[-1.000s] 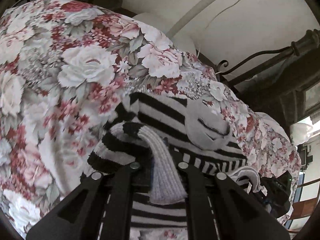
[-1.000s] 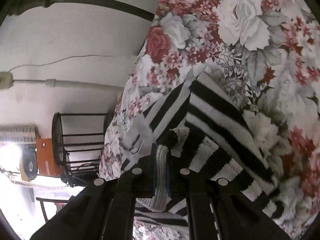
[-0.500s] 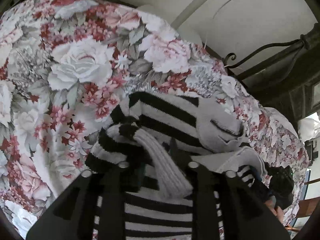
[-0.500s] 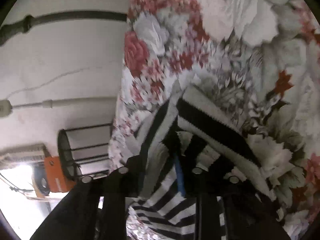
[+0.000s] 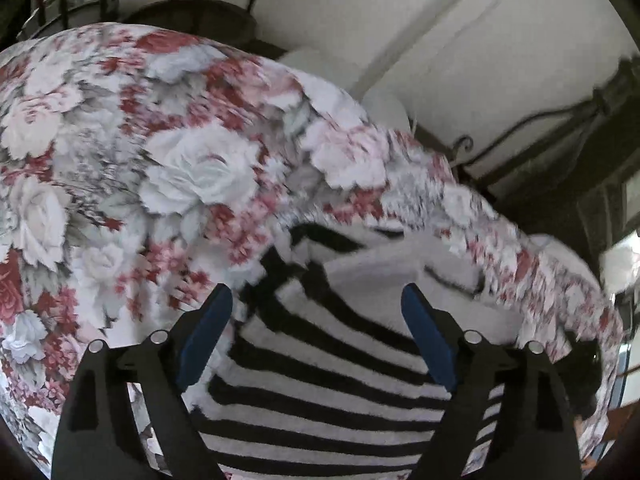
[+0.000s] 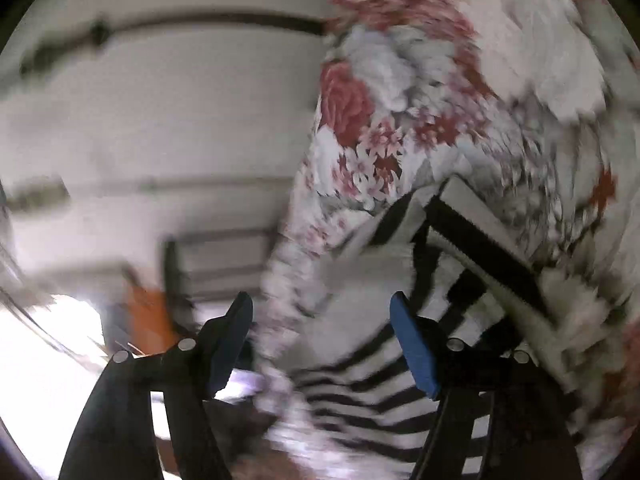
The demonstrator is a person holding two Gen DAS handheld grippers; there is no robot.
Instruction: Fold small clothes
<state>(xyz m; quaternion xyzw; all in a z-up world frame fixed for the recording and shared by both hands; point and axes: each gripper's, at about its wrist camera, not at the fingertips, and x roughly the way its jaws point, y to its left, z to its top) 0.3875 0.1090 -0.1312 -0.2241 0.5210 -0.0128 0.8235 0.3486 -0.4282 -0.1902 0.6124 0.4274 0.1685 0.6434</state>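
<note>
**Two grippers release the striped garment**

Both grippers stand apart, their jaws having just been opening. A second ago each was clamped on a ribbed edge of the black-and-white striped garment (image 5: 332, 380); now the blue pads (image 5: 206, 336) of the left gripper (image 5: 316, 334) are spread wide to either side of the cloth and press on nothing. The right gripper (image 6: 322, 340) is likewise parted, with striped fabric (image 6: 400, 404) lying loose between and beneath its fingers. By this reading the fold just carried over has been laid down and let go, so one folding step looks complete; whether another fold is needed cannot be told.

The garment rests on the floral bedspread (image 5: 192, 168), directly beneath the left gripper and reaching away from it. In the left wrist view its stripes run across the frame, so its long axis appears to point away from the gripper toward the far edge of the bedspread, though blur leaves this uncertain. Beyond the garment lie a pale folded part (image 5: 452, 300), more bedspread, then a dark iron bed rail (image 5: 532, 152) and the white wall (image 5: 400, 20).
</note>
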